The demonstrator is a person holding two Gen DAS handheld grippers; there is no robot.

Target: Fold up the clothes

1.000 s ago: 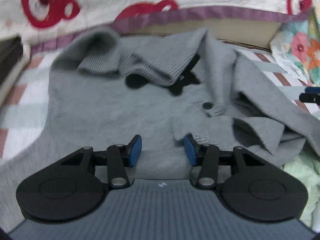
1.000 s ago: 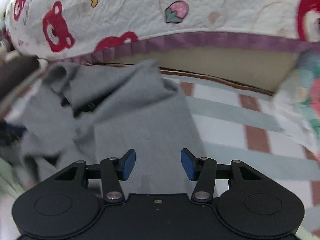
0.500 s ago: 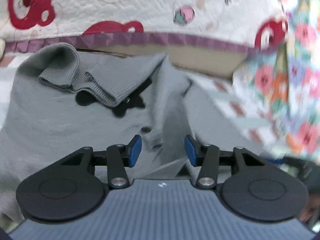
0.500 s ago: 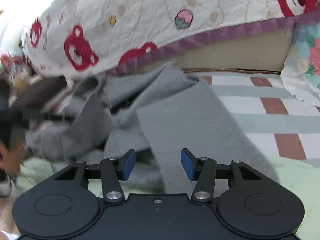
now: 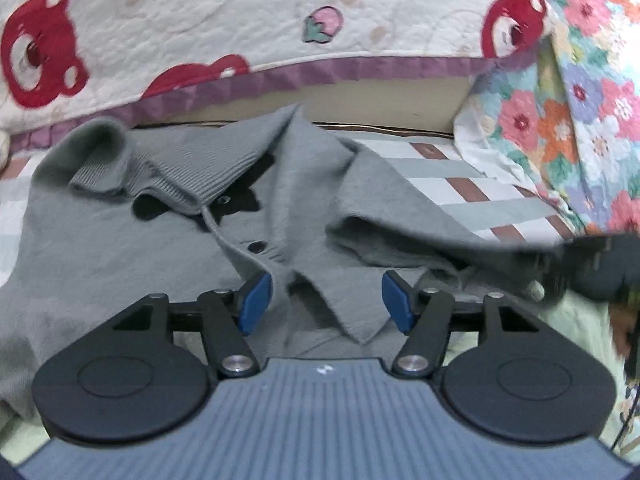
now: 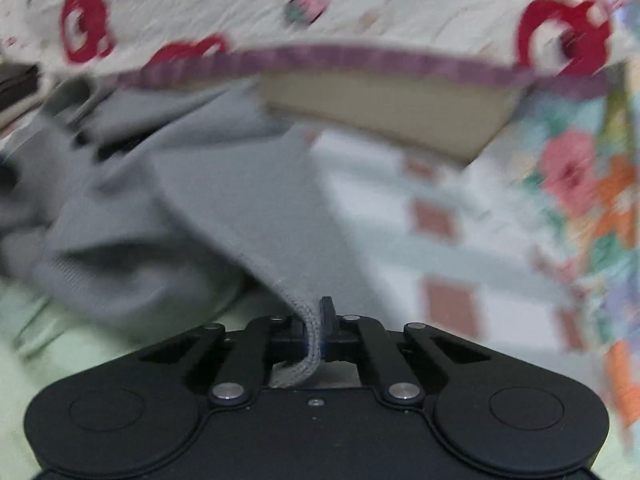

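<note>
My right claw is clamped on the ribbed cuff of the grey cardigan's sleeve, which runs away from it toward the upper left of the right wrist view, back to the garment's body. My left claw is opening, its pads on nothing, hovering over the loose front placket at lower centre. The grey cardigan lies on the checked bed, collar at upper left, so I judge the sleeve must cross leftward over the chest.

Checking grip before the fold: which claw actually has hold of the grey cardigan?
The right claw: shut on the grey cardigan's ribbed edge. The left claw is opening, gripping nothing.
</note>
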